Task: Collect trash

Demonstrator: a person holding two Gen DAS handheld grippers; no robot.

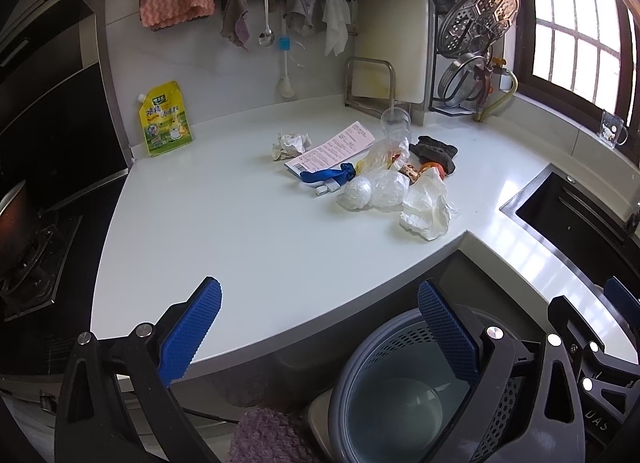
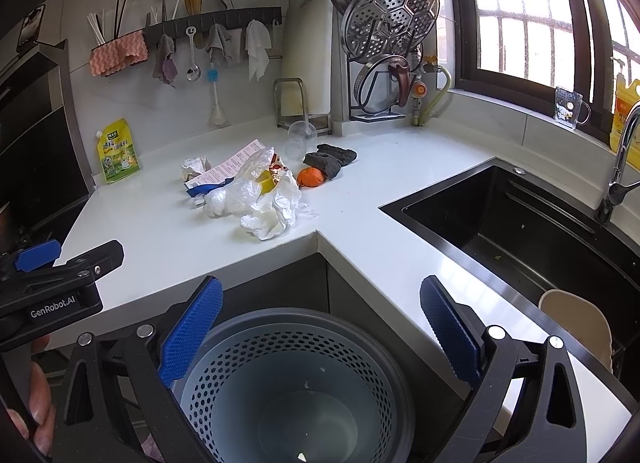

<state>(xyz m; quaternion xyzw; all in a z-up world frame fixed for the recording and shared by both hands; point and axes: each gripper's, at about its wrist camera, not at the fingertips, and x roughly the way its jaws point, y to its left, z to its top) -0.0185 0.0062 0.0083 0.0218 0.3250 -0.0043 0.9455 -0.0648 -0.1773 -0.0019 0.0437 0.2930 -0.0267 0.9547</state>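
**Trash heaped on counter, both grippers spread wide above bin**

Left gripper [image 1: 320, 327] spread wide, nothing between the blue pads, hanging over the front edge of the white countertop [image 1: 224, 223]. Right gripper [image 2: 320, 327] likewise wide apart and empty, poised directly above the perforated grey trash bin [image 2: 296, 379] standing on the floor in the inner corner of the counter. Bin nearly bare inside, only a small speck or two on the bottom.

Trash all in one cluster toward the back of the counter, well apart from both grippers: crumpled white tissue [image 1: 426, 211] nearest the counter's inner corner, touching clear plastic wrap [image 1: 374, 191]; blue strap [image 1: 326, 175] just left of the wrap; printed receipt [image 1: 332, 149] lying flat behind it; crumpled paper ball [image 1: 292, 143] beside the receipt's left edge; orange peel [image 2: 310, 177] and dark scouring cloth [image 2: 330, 157] at the right of the heap; clear plastic cup [image 1: 396, 123] tipped at the back.

Yellow seasoning pouch [image 1: 166, 119] upright against the wall, off to the left. Black sink [image 2: 520, 223] set into the counter on the right. Fingers of a hand [image 2: 40, 403] visible at the lower left of the right wrist view.
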